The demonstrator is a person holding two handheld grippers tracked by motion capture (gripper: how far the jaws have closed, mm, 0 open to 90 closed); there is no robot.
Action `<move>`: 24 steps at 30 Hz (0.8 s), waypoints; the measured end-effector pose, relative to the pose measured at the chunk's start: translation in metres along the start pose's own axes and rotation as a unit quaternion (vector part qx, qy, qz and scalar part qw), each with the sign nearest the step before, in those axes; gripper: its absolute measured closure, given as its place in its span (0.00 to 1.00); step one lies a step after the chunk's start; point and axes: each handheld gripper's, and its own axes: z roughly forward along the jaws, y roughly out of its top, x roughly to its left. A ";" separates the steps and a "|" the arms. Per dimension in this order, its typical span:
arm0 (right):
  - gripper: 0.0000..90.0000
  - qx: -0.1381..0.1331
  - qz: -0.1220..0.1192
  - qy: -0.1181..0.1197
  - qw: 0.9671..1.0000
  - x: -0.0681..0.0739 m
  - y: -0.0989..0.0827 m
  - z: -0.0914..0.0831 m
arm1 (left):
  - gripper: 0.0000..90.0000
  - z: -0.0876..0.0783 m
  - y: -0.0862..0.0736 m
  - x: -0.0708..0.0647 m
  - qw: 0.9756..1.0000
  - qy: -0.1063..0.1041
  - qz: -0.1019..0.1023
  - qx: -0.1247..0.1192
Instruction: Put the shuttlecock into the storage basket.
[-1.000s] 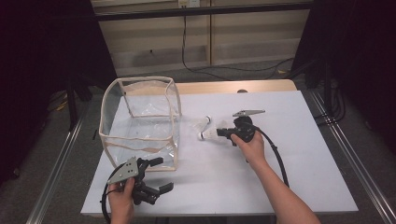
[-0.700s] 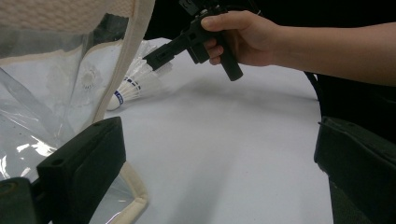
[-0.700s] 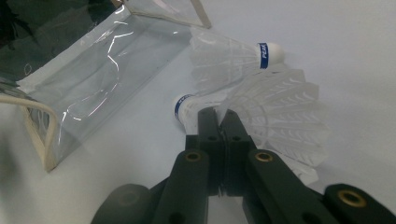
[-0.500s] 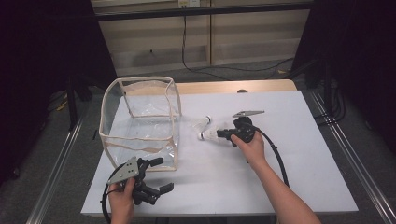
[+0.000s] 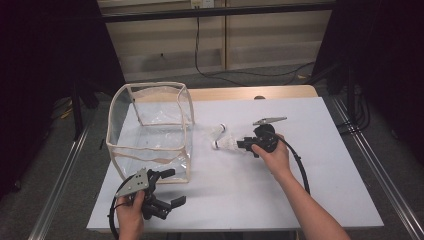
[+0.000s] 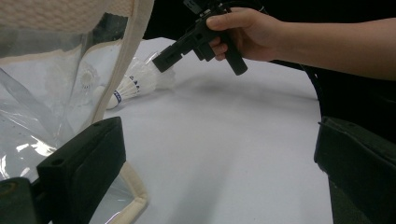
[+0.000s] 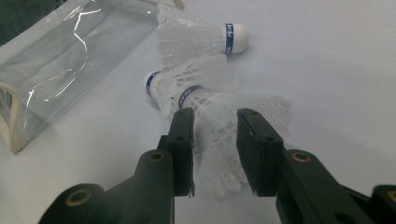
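shuttlecock (image 7: 219,135) feathers lie between the right gripper's (image 7: 215,128) jaws, which have just been opening, pads parted slightly.

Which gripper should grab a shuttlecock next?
Right. The right gripper, jaws just opening, already straddles a shuttlecock's feathers; the left gripper sits open near the clear bag, farther away.

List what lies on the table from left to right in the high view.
Left gripper → clear bag → shuttlecocks → right gripper → right hand.
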 end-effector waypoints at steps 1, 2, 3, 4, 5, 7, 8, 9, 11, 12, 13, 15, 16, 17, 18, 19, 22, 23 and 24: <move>0.75 0.001 0.000 -0.002 1.000 -0.001 0.000 -0.001 | 0.02 0.000 0.000 0.000 1.000 0.000 -0.002 -0.001; 0.77 0.002 0.002 -0.001 1.000 -0.001 0.000 -0.003 | 0.02 0.000 0.000 0.000 1.000 0.000 0.000 0.002; 0.79 0.002 0.000 0.000 1.000 -0.002 0.000 -0.004 | 0.02 0.001 0.000 0.000 1.000 -0.001 0.002 0.003; 0.83 0.004 0.000 0.000 1.000 -0.003 0.000 -0.005 | 0.02 0.001 0.000 0.000 1.000 -0.002 0.001 0.003; 0.88 0.003 0.000 0.003 1.000 -0.003 0.000 -0.006 | 0.02 0.001 0.000 0.000 1.000 -0.002 0.002 0.004; 0.96 0.001 0.001 0.011 1.000 -0.004 0.000 -0.007 | 0.02 0.001 0.000 -0.001 1.000 -0.001 0.002 0.003; 0.98 -0.001 0.002 0.016 1.000 -0.004 0.000 -0.007 | 0.02 0.001 0.000 -0.001 1.000 -0.001 0.002 0.001; 1.00 -0.003 0.003 0.022 1.000 -0.004 0.000 -0.006 | 0.02 0.001 0.000 0.000 1.000 -0.001 0.002 0.001; 1.00 -0.003 -0.001 0.030 1.000 -0.002 0.001 -0.005 | 0.02 0.001 0.000 0.000 1.000 -0.001 0.001 0.002; 1.00 -0.002 -0.002 0.039 0.999 -0.001 0.001 -0.004 | 0.02 0.001 0.000 0.000 1.000 -0.002 0.001 0.003; 1.00 -0.003 -0.002 0.041 0.999 0.000 0.001 -0.003 | 0.02 0.001 0.000 0.000 1.000 -0.002 0.003 0.004; 1.00 -0.007 -0.002 0.049 0.999 0.002 0.001 -0.003 | 0.02 0.001 0.000 0.000 1.000 -0.002 0.002 0.003; 1.00 -0.010 -0.001 0.050 0.999 0.003 0.001 -0.003 | 0.02 0.001 0.000 0.000 1.000 -0.002 0.002 0.003; 1.00 -0.012 -0.002 0.052 0.999 0.003 0.002 -0.003 | 0.02 0.001 0.000 -0.001 1.000 -0.002 0.001 0.002; 1.00 -0.013 -0.002 0.054 0.998 0.003 0.002 -0.002 | 0.02 0.001 0.001 -0.001 1.000 -0.001 0.002 0.001; 1.00 -0.014 -0.001 0.057 0.998 0.003 0.002 -0.002 | 0.03 0.000 0.001 -0.001 1.000 -0.001 0.002 0.001; 1.00 -0.019 -0.002 0.063 0.998 0.003 0.003 -0.002 | 0.03 0.001 0.000 0.000 1.000 -0.002 0.002 0.004; 1.00 -0.020 0.001 0.067 0.998 0.004 0.003 -0.003 | 0.03 0.001 0.000 0.000 1.000 -0.002 0.002 0.004; 1.00 -0.021 0.000 0.068 0.997 0.004 0.003 -0.002 | 0.03 0.001 0.000 0.000 1.000 -0.003 0.001 0.004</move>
